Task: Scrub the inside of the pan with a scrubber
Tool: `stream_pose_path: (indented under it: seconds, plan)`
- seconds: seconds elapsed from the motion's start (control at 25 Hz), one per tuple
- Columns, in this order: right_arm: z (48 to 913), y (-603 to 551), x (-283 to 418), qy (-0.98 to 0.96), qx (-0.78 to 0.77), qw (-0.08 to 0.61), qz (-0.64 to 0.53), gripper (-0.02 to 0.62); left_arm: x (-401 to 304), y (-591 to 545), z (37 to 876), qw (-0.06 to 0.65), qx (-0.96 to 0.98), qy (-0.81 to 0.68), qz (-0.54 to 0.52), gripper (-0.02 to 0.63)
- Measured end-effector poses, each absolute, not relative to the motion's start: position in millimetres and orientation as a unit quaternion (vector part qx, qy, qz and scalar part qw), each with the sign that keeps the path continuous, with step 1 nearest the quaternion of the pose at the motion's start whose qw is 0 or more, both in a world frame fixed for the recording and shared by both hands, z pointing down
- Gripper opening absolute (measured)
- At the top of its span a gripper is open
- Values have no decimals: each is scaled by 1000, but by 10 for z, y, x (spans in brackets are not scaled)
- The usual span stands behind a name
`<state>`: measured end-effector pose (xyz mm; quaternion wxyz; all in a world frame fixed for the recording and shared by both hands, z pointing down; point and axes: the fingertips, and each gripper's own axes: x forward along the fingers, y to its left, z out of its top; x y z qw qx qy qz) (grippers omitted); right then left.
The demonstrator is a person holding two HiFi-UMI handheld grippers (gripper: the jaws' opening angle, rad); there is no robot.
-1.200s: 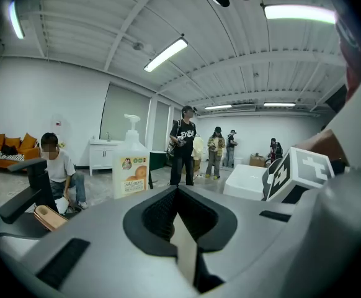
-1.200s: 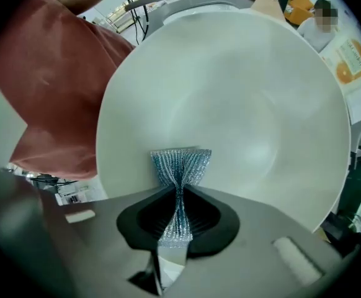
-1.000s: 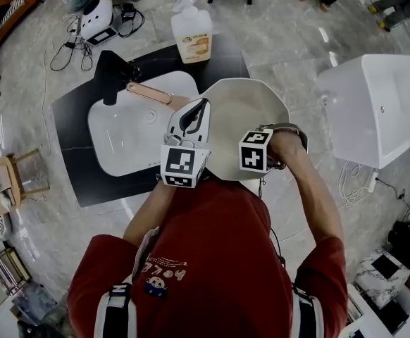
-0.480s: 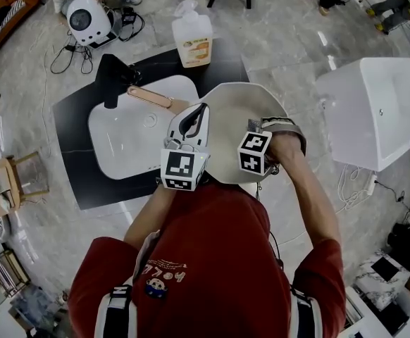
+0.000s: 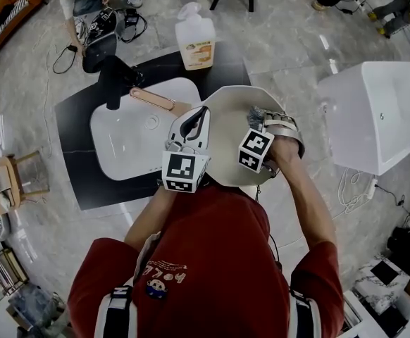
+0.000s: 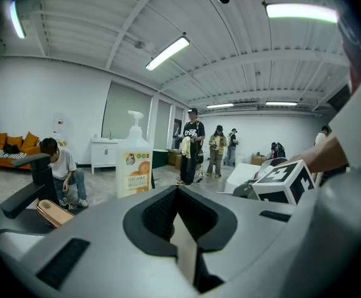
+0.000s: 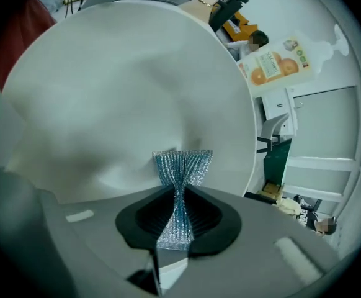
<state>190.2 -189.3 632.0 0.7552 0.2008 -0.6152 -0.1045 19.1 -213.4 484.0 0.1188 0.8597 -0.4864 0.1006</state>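
Closest to me, my right gripper (image 7: 179,198) is clenched on the scrubber (image 7: 182,166), a glittery blue-silver mesh pinched narrow at its middle. Its fanned free end touches the inside of the pan (image 7: 124,85), low on the face. That thin pinch worries me: if I press hard or drag sideways, I think the mesh could fold over or pull out of the jaws, and bare jaw would scrape the pan. At the pan's left edge, my left gripper (image 6: 179,219) looks shut on a thin pale edge, which I take to be the pan's rim, just beside the wooden handle (image 5: 151,98). A grip on the rim alone may let the pan pivot under scrubbing pressure and slip free. Left of the pan lies the white sink (image 5: 124,139), and beyond the pan stands a soap bottle (image 5: 194,37), which a swinging pan might knock.
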Motion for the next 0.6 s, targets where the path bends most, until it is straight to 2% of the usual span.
stream_pose_path:
  seconds: [0.6]
  plan:
    - [6042, -2404, 1622, -636, 349, 652, -221, 74, 111, -2150, 4865, 114, 854, -495, 111, 6]
